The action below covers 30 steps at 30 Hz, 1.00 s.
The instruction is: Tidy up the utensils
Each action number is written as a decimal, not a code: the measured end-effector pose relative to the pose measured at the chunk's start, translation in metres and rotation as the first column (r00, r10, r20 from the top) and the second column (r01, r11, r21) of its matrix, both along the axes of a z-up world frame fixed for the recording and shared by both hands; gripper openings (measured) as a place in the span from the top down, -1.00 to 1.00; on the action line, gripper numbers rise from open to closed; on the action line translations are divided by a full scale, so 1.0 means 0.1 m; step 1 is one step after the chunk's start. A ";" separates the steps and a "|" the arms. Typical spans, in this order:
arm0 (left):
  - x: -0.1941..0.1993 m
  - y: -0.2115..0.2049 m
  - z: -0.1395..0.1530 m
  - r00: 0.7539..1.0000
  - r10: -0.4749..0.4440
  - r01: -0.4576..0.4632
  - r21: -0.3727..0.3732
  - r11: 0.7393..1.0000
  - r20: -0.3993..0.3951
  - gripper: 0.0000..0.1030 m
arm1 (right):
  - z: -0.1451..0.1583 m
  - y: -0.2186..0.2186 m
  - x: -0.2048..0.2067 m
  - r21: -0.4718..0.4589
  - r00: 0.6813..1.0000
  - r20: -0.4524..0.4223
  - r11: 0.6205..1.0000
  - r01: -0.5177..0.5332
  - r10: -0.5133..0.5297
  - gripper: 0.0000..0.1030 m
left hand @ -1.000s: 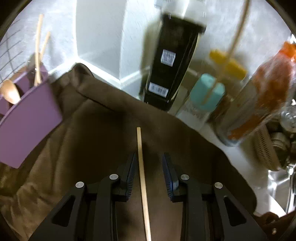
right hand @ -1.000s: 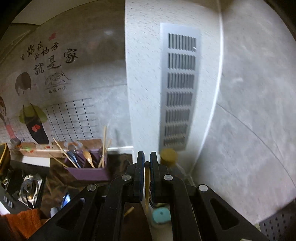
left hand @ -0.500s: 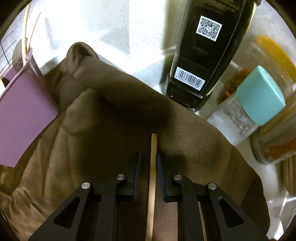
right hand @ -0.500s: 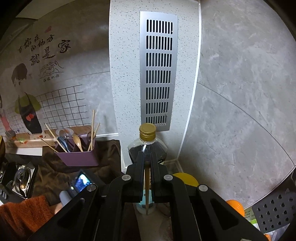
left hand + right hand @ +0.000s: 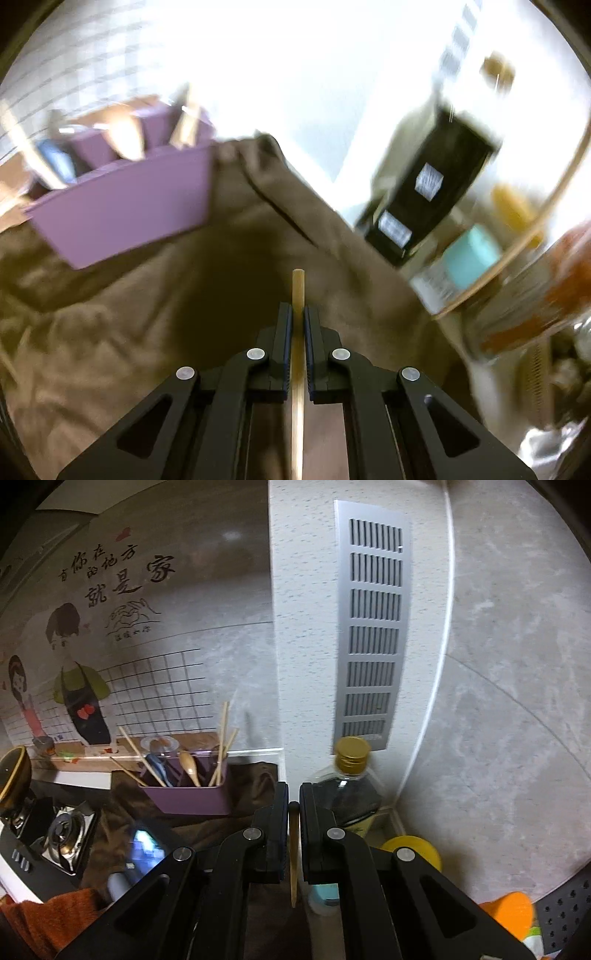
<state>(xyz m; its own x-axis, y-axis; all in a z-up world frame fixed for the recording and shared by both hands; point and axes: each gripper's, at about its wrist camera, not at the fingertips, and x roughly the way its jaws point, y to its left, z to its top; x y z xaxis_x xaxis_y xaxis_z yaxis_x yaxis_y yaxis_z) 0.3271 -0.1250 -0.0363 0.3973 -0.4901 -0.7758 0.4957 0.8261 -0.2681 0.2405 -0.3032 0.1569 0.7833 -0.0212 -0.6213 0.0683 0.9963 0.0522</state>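
Black tool (image 5: 297,314) linkages, silver screws, blue-edged pads.

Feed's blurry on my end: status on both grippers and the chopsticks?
Left gripper closing on a chopstick above the brown cloth. Right gripper shut on second chopstick. Purple holder ahead-left, path looks open.

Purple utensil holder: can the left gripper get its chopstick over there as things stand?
Probably yes. The left gripper, jaws closing around a chopstick, faces the purple utensil holder up and left across bare brown cloth. Nothing stands between; the dark bottle sits off right.
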 end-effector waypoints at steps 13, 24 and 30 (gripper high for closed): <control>-0.09 1.32 1.72 0.852 0.376 -0.265 -0.320 0.909 0.363 0.87 | 0.38 0.59 0.34 0.035 0.988 0.113 0.993 -0.108 0.104 0.91; 0.51 1.48 2.43 0.517 0.602 -0.389 -0.459 0.799 0.609 0.87 | 0.92 0.76 1.26 0.104 0.965 0.223 0.981 -0.166 0.140 0.91; 0.95 1.46 2.06 0.487 0.650 -0.473 -0.450 0.758 0.584 0.87 | 0.51 0.89 1.74 0.135 0.978 0.141 0.975 -0.174 0.154 0.91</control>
<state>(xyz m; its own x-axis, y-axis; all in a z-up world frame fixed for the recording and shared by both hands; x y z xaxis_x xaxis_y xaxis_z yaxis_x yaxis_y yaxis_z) 0.4222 0.0211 0.1700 0.9950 -0.0687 -0.0723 0.0474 0.9635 -0.2633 0.4147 -0.2145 0.2079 0.8421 0.1978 -0.5018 -0.1122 0.9742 0.1957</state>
